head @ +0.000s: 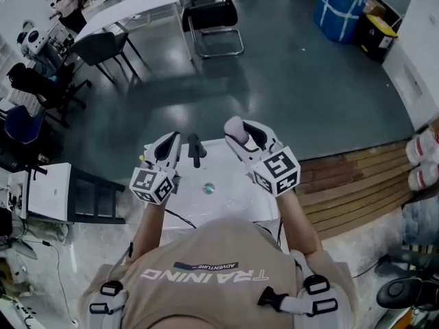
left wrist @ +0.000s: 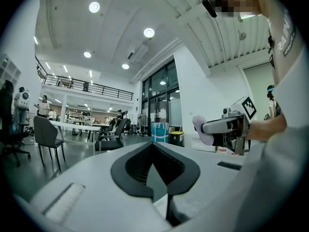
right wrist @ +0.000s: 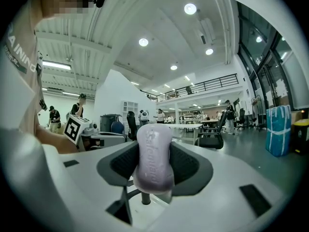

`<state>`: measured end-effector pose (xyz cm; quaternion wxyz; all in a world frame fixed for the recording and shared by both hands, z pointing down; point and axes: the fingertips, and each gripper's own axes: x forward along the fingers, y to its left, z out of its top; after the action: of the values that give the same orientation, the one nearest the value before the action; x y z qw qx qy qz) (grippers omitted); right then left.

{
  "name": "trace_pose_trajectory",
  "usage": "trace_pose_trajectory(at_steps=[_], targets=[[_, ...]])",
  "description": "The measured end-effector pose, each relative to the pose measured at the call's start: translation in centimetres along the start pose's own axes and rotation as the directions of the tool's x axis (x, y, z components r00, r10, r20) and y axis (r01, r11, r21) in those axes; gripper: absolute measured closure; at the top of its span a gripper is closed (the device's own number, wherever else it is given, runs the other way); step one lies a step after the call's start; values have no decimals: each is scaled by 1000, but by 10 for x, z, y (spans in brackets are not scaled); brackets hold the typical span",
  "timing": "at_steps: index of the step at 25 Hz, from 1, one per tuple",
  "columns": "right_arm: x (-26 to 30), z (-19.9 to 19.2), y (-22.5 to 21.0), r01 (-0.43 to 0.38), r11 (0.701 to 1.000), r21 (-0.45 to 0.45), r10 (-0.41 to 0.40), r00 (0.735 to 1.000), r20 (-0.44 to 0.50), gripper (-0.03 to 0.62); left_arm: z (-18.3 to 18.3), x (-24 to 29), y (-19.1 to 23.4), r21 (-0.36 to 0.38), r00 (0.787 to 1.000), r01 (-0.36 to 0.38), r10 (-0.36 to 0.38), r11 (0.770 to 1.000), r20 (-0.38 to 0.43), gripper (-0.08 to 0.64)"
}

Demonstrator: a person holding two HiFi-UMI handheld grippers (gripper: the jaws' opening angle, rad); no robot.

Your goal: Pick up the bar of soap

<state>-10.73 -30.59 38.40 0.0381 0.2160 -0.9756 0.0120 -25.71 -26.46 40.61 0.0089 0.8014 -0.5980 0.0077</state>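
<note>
I hold the pale lilac bar of soap (right wrist: 154, 164) upright in my right gripper (right wrist: 154, 146), whose black pads are shut on its two sides. From the head view, the soap (head: 235, 129) sticks out past that gripper's (head: 244, 137) tips, raised above the far edge of a white basin (head: 236, 199). My left gripper (head: 171, 141) hovers over the basin's left side with its jaws together and nothing between them. In the left gripper view the pads (left wrist: 140, 166) meet, and the right gripper (left wrist: 226, 128) with the soap (left wrist: 202, 129) shows at the right.
A black tap (head: 196, 149) stands at the basin's back edge and a round drain (head: 208, 188) lies in its middle. Wooden boards (head: 357, 177) lie to the right, a white cabinet (head: 48, 192) to the left. Chairs (head: 212, 16) and a table (head: 130, 9) stand beyond.
</note>
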Motion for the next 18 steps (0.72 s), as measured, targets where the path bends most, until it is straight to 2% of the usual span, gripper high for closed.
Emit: trace_pose_trajectory(at_steps=[8, 18], targets=[[0, -9, 6, -14, 1000, 5, 14, 1000, -17, 391, -14, -4, -4, -21, 1000, 2, -2, 1000, -20, 568], [-4, -8, -1, 4, 1000, -3, -4, 1000, -11, 391, -14, 0, -5, -28, 1000, 6, -6, 1000, -7, 568]])
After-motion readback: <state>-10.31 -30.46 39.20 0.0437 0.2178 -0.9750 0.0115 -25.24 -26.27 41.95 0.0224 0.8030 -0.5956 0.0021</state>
